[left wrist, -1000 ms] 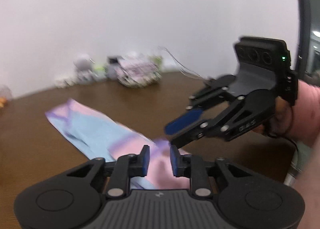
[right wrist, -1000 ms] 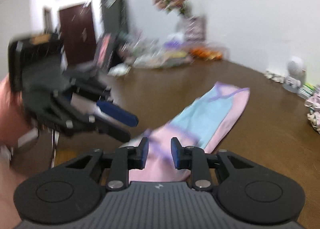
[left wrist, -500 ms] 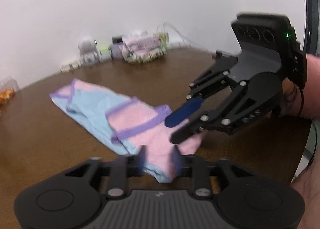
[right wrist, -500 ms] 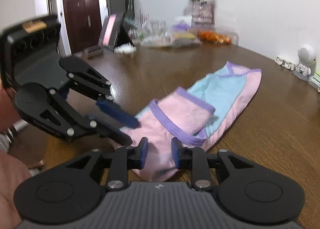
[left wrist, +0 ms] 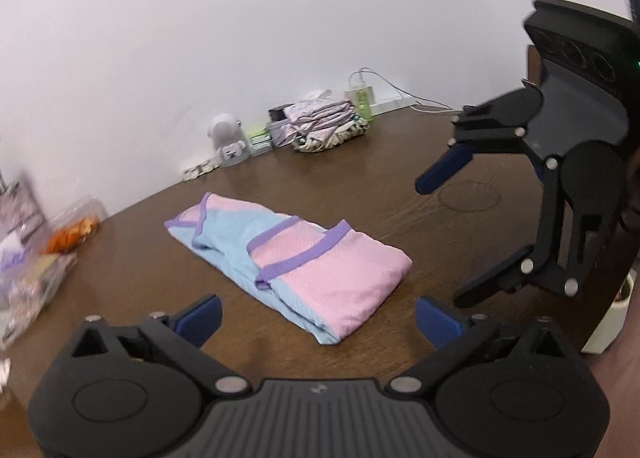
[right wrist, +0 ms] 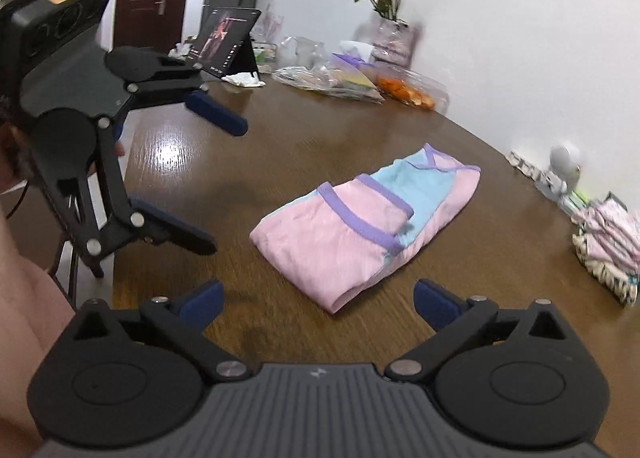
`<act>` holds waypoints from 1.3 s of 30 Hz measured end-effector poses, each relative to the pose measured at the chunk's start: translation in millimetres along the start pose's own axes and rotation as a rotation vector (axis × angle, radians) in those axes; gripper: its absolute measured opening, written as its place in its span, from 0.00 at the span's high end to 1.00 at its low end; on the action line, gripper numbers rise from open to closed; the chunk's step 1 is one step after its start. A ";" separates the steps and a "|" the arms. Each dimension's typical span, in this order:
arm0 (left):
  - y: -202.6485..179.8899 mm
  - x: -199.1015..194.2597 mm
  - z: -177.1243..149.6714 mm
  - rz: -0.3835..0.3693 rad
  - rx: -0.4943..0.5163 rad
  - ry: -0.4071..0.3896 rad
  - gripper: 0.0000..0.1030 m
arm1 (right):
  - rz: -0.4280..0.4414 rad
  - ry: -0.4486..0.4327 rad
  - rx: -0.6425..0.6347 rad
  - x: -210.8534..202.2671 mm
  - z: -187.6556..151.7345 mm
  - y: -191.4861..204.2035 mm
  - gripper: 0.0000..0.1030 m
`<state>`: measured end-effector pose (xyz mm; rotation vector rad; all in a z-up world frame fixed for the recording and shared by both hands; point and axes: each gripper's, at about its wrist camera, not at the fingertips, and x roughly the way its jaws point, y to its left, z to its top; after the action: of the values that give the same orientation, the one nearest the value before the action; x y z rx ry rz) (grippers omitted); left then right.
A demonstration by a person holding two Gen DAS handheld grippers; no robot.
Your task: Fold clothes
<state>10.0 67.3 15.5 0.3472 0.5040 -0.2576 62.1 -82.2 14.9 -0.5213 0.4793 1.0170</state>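
A pink and light-blue garment [left wrist: 304,258] [right wrist: 360,226] with purple trim lies folded in a long bundle on the brown wooden table [left wrist: 360,178] [right wrist: 280,138]. My left gripper [left wrist: 318,318] [right wrist: 224,186] hangs just short of the bundle's near end. Its jaws are opening wide and nothing is between them. My right gripper [right wrist: 319,300] [left wrist: 448,238] stands off the same end from the other side, its jaws also opening and empty. Neither gripper touches the cloth.
A stack of folded clothes [left wrist: 324,126] [right wrist: 608,234] and a small white figure [left wrist: 226,138] [right wrist: 564,166] stand by the wall. A flower vase [right wrist: 384,30], a propped tablet [right wrist: 224,42] and plastic bags of snacks [right wrist: 400,86] crowd the far end. A white cup [left wrist: 612,314] sits beyond the table edge.
Both grippers went from nearly shut at the garment's end to wide open and drew back from it. The garment now lies folded and at rest on the table.
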 end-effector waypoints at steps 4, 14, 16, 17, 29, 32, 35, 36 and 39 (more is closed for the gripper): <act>3.4 3.4 -0.7 0.085 -0.082 0.051 0.00 | -0.056 0.025 -0.007 8.6 -0.7 -1.1 0.00; 18.0 8.0 -0.9 0.191 -0.439 0.114 0.00 | -0.206 0.110 0.246 25.7 13.9 -11.2 0.02; 19.9 8.8 -1.1 0.188 -0.445 0.115 0.00 | -0.206 0.112 0.295 27.4 9.4 -12.9 0.02; 20.4 9.8 -1.6 0.185 -0.445 0.118 0.00 | -0.204 0.112 0.309 27.8 6.9 -13.6 0.02; 31.5 7.9 -17.7 0.211 -0.466 0.181 0.00 | -0.056 0.120 -0.146 40.8 14.7 5.4 0.29; 31.5 8.3 -16.4 0.192 -0.452 0.188 0.00 | 0.006 0.145 -0.296 49.1 19.5 10.6 0.42; 31.9 9.1 -14.7 0.170 -0.440 0.195 0.00 | 0.062 0.160 -0.418 53.3 24.1 14.4 0.57; 32.6 10.0 -13.1 0.162 -0.437 0.196 0.00 | 0.078 0.162 -0.457 54.9 25.7 14.8 0.59; 33.7 13.1 -7.6 0.167 -0.412 0.204 0.00 | 0.119 0.176 -0.528 60.2 29.9 14.2 0.68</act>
<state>28.7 98.8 11.3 0.0116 0.7096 0.0477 80.2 -17.8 -0.5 -1.0697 0.3973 1.2229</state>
